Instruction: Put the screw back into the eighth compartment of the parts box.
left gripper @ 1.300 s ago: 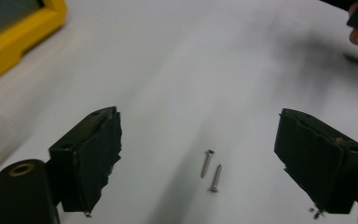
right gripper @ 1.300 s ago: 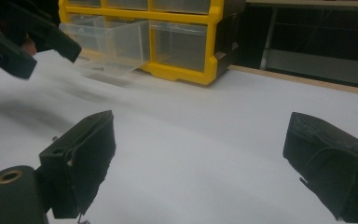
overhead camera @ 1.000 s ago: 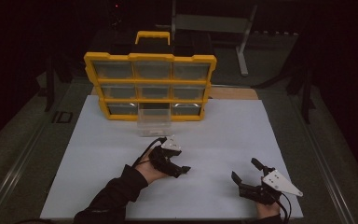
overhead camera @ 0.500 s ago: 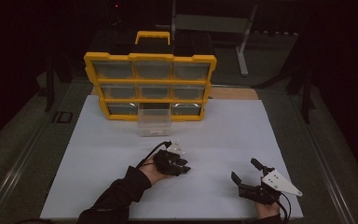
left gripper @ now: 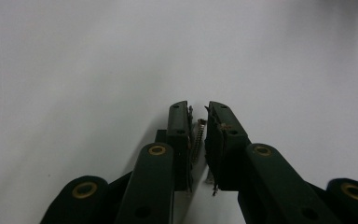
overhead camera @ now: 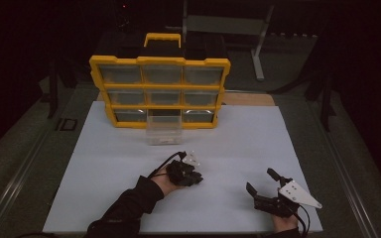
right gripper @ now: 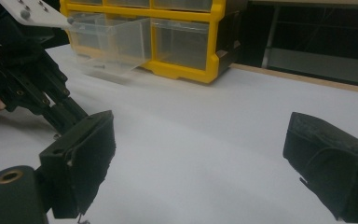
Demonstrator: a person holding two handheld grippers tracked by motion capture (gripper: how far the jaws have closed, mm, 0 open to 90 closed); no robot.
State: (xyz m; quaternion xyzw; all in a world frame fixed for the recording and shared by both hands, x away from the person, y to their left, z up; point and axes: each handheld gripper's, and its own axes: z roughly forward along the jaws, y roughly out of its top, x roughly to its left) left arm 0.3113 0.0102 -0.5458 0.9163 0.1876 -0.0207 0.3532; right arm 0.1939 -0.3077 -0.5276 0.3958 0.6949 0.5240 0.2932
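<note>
Two grippers, left gripper [overhead camera: 191,174] and right gripper [overhead camera: 264,186], stand well apart on white board [overhead camera: 104,168].

The left gripper [overhead camera: 194,177] is sitting at lower centre of the high view, its jaws having just been closing to a narrow gap. The right gripper [overhead camera: 261,182], lower right, is holding its jaws wide apart.

One yellow organiser [overhead camera: 159,91] of nine drawers, one drawer [overhead camera: 164,130] pulled out, one screw [left gripper: 197,138], two claws.

No text, label, brand, number or sign can be read on anything here.
</note>
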